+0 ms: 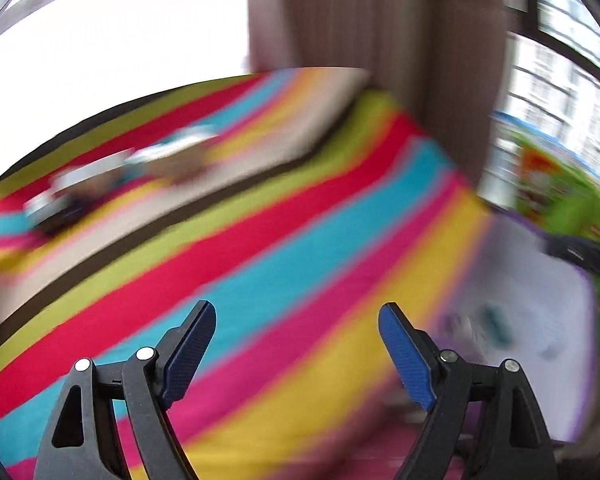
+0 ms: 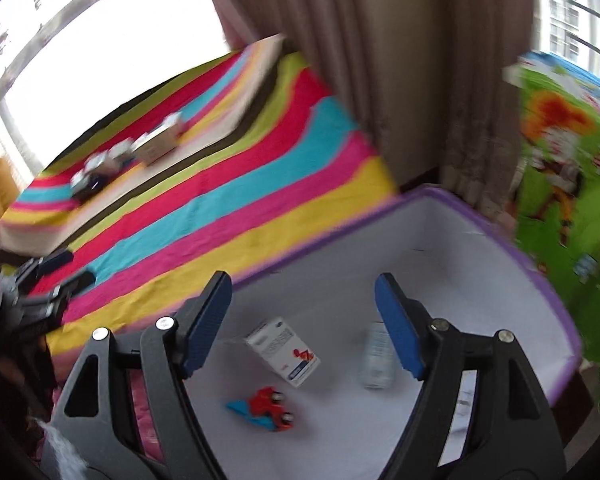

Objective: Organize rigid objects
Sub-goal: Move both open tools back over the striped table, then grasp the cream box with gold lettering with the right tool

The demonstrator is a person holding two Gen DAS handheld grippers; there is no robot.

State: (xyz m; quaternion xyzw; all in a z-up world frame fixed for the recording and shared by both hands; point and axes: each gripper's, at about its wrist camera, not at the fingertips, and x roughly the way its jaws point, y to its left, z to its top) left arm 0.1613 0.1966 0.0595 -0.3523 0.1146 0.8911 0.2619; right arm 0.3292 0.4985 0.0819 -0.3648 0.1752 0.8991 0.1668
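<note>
In the right wrist view, the white-lined fabric bin (image 2: pixel 440 240) with purple piping fills the lower right of the frame. On its floor lie a small white carton (image 2: pixel 284 350) printed with red and blue, a red toy car (image 2: pixel 270 402) resting on a flat teal piece (image 2: pixel 242 408), and a clear ridged bottle (image 2: pixel 376 360) on its side, all apart from the walls with open floor around them. The right gripper (image 2: pixel 304 312) hangs above them, its blue textured fingers (image 2: pixel 206 320) spread wide with nothing between. The bin's upper left rim meets a striped cloth (image 2: pixel 228 184) of yellow, pink, teal, red and lime. At upper left of that view, more small boxes (image 2: pixel 156 146) sit blurred on a raised striped ledge. The left gripper (image 1: pixel 296 336) shows in its own blurred view, fingers likewise spread and empty above the stripes, the bin at lower right there. Brown curtains (image 2: pixel 380 60) hang behind.
</note>
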